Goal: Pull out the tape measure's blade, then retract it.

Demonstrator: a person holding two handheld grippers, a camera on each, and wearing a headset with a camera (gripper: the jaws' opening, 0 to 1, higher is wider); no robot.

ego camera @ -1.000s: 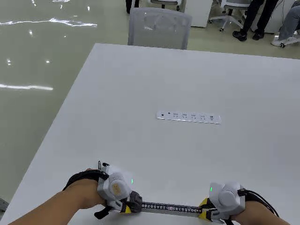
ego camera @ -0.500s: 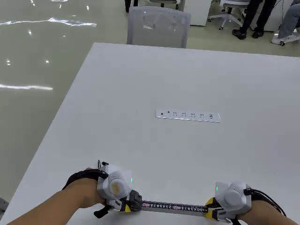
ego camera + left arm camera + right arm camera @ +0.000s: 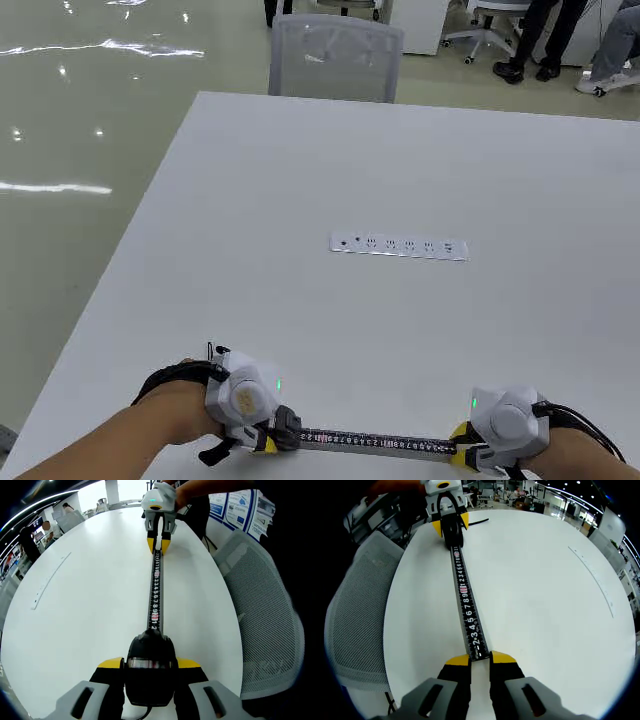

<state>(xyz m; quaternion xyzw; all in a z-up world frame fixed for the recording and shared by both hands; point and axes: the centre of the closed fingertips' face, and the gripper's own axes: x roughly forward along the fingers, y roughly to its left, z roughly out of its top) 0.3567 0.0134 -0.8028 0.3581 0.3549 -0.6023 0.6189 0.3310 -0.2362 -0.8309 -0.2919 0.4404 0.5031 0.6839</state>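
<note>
The black tape measure case sits between the yellow-tipped jaws of my left gripper, which is shut on it. Its grey numbered blade runs straight across the white table to my right gripper, which is shut on the blade's end. From the head view, the left gripper and the case lie near the table's front edge, the blade stretches rightward, and the right gripper holds its tip. In the right gripper view the case and the blade lie ahead.
A white power strip lies mid-table, well beyond the blade. A grey mesh chair stands at the table's far edge, another mesh chair close beside the near edge. People sit at the back right.
My right gripper has moved further right with the blade's end, so more of the blade is out. The left gripper and the case have stayed put.
</note>
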